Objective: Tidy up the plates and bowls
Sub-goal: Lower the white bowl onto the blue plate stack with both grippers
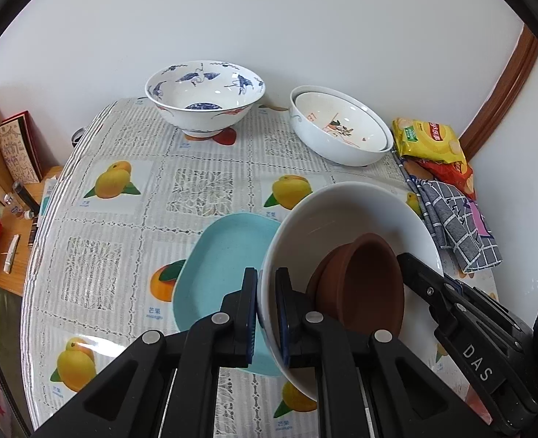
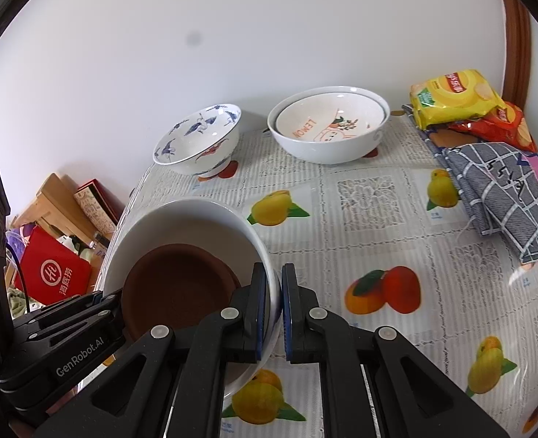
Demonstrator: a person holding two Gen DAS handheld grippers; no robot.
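White ceramic forms the large white bowl, which both tools hold off the tablecloth. The left gripper is clamped on the bowl's left rim, one finger inside and one outside. The right gripper is clamped the same way on the opposite rim. A brown dish lies tilted inside the bowl, between the two tools.

Progress, judged from the layout: partial. Ahead of the grippers, a lemon-print bowl is already nested in a larger white bowl. The blue-patterned bowl stands alone to its left. The held bowl with its dish has not been set down, and the blue-patterned bowl remains unstacked.

View differences: only the left wrist view shows the light blue plate, directly under and ahead of the left gripper; the bowl appears to hang above it, though contact cannot be ruled out. Only the right wrist view shows the printed word in the nested bowl. Snack packets and a checked cloth lie to the far right.
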